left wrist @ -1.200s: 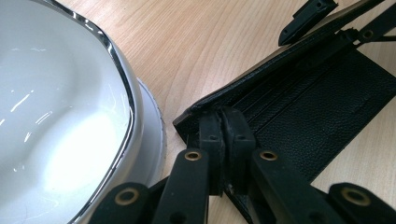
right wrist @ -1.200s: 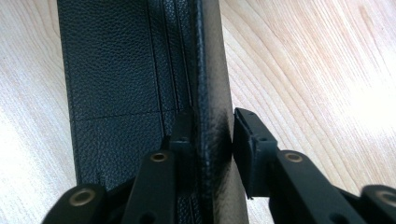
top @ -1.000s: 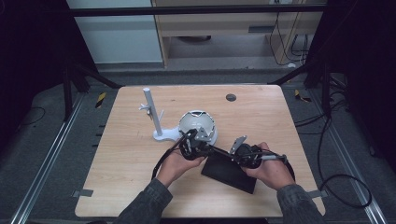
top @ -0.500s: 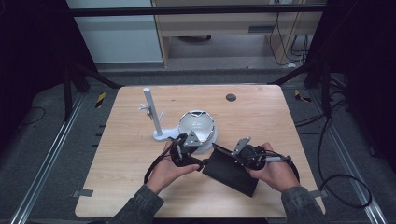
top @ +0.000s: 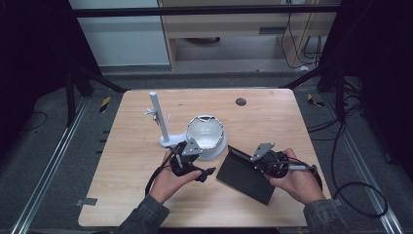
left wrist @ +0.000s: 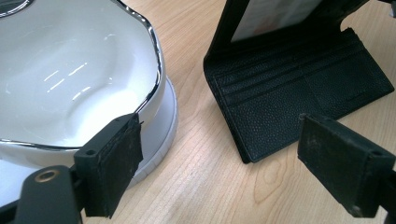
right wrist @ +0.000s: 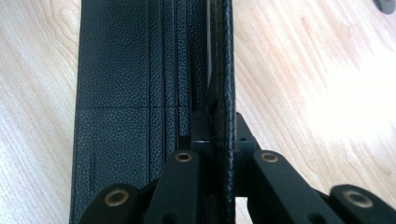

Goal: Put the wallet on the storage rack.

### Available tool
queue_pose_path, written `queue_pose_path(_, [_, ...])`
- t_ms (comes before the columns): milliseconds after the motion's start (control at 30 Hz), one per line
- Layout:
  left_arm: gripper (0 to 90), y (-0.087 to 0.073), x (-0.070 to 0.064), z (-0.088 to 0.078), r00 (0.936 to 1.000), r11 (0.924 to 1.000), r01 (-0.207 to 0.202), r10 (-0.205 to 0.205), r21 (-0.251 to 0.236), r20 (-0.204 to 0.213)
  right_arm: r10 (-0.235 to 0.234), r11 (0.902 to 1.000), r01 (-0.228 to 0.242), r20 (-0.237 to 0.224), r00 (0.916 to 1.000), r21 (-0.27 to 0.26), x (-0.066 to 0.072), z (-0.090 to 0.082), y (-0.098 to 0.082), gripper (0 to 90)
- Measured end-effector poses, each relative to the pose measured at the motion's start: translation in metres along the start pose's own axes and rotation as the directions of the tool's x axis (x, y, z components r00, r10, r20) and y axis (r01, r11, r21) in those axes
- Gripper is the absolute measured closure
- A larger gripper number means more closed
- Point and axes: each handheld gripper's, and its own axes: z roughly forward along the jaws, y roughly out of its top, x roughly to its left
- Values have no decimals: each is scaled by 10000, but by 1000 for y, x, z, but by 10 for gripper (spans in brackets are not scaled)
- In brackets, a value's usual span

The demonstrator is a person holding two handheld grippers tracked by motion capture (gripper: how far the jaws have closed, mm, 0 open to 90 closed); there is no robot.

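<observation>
A lab-like recording bay: a wooden table [top: 146, 204] inside dark metal framing [top: 204, 9], with floor rails [top: 48, 165] and loose cables [top: 360, 195].

The person wears dark grey-green sleeves that end at the wrists. Each hand carries a black tool: the left gripper [top: 200, 171] and the right gripper [top: 254, 161] both have a grey three-cornered plate on top and a black cable trailing in a loop behind. Their jaws are matt black blocks with rough, worn pad faces, joined to flat black link arms by brass-coloured rivets.
</observation>
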Motion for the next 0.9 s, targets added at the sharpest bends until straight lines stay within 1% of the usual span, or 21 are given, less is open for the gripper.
queue_pose_path(167, [116,-3,5,-6,9999,9996,102,-100,-270,52,40,9997,-34,248,9997,-262,-2,-7,2,849])
queue_pose_path(400, [98,-5,10,-11,9999,9980,122,-120,-617,41,-17,9969,74,716,9974,-789,-6,-26,5,850])
queue_pose_path(500, [93,-5,10,-12,9999,9980,98,-96,-627,33,122,9941,-20,930,9956,-1085,-8,-36,4,850])
queue_pose_path(533, [92,-5,10,-12,9999,9979,98,-96,-642,36,269,9912,-124,1087,9937,-1319,-10,-43,3,850])
queue_pose_path(633, [92,-6,11,-12,9999,9973,114,-114,-721,2,317,9892,-139,1208,9922,-1457,-12,-47,2,850])
queue_pose_path(833, [92,-7,12,-12,9999,9969,148,-148,-777,10,671,9827,-397,1485,9866,-1807,-19,-59,-4,850])
queue_pose_path(900, [92,-7,13,-12,9999,9966,143,-140,-807,43,685,9818,-393,1536,9858,-1858,-20,-60,-5,850])
